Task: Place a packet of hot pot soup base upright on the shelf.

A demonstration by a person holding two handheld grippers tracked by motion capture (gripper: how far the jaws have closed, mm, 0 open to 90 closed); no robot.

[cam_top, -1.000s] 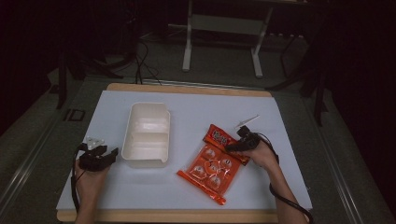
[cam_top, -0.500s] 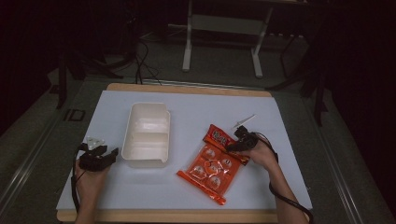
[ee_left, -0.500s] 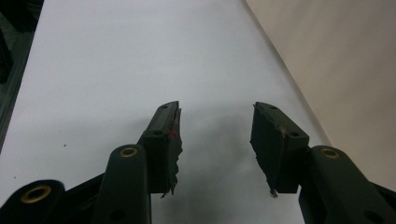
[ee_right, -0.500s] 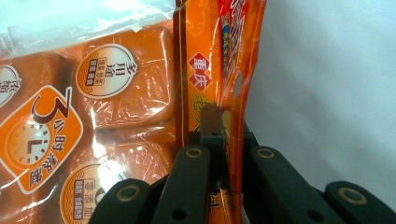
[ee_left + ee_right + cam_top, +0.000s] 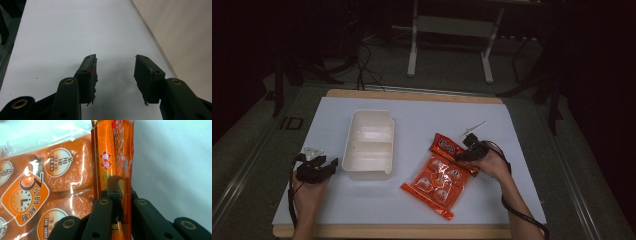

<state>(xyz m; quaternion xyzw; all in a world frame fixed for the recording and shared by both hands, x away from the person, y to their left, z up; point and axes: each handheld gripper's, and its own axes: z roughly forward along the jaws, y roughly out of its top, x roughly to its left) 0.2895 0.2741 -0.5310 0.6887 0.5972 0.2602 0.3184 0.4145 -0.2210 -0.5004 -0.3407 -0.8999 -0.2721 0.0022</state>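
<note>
While the right claw (image 5: 463, 155) is clamped on the upper edge strip of the orange snack bag (image 5: 437, 176), the bag lies flat on the white worktop (image 5: 422, 117), right of centre and near the person. Its jaws have just been closing, and the right gripper view shows the bag's sealed edge (image 5: 117, 167) pinched between them. The left claw (image 5: 326, 167) rests at the near left, jaws apart and holding nothing, just beside the near-left corner of the white two-compartment container (image 5: 369, 144), which stands empty. Judged from this state, the grasp is complete; lifting the bag, and carrying it to the container if that is the aim, remains to be done
</note>
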